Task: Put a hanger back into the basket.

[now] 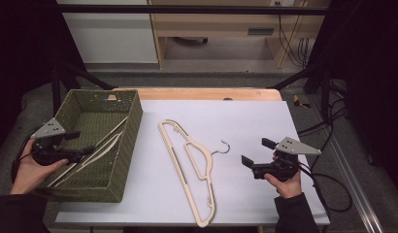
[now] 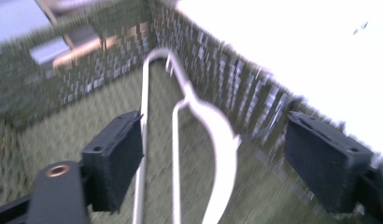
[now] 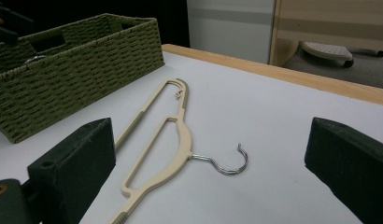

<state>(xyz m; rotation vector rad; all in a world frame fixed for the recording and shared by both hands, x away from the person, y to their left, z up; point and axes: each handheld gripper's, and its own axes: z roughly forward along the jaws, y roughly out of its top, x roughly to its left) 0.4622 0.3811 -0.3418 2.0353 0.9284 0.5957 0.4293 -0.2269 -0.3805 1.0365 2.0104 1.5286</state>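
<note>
Hovering over the green woven basket at the desk's left edge, the left gripper gapes wide above a hanger lying inside. Right gripper – also wide, empty – faces the beige hanger mid-desk, w/ hook toward it. Risk: hook snags the weave, or thin frame slips out.
</note>
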